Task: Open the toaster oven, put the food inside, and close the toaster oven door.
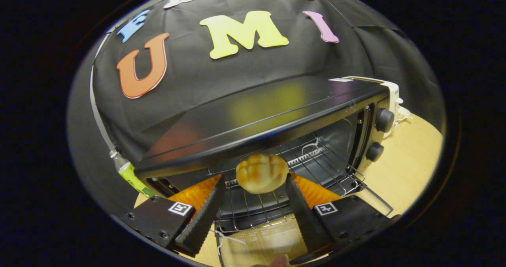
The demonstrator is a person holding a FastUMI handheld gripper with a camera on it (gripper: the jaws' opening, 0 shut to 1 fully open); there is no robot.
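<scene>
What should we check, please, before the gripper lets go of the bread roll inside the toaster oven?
1. Door open: ok; the glass door lies folded down below the fingers.
2. Grip: ok; the gripper has both fingers on the bread roll.
3. Roll over the wire rack: ok, at its front part.
4. Roll resting on the rack: cannot tell.
5. Clearance under the toaster oven top edge: ok, roll sits just below it.

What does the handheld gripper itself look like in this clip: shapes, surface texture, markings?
The gripper has two long, tapering fingers with ribbed, saw-toothed inner faces. Each runs back to a flat, dark rectangular block fastened with small screws and bearing a square white tag with a black-and-white pattern. Orange wedge-shaped parts sit behind the fingers.
</scene>
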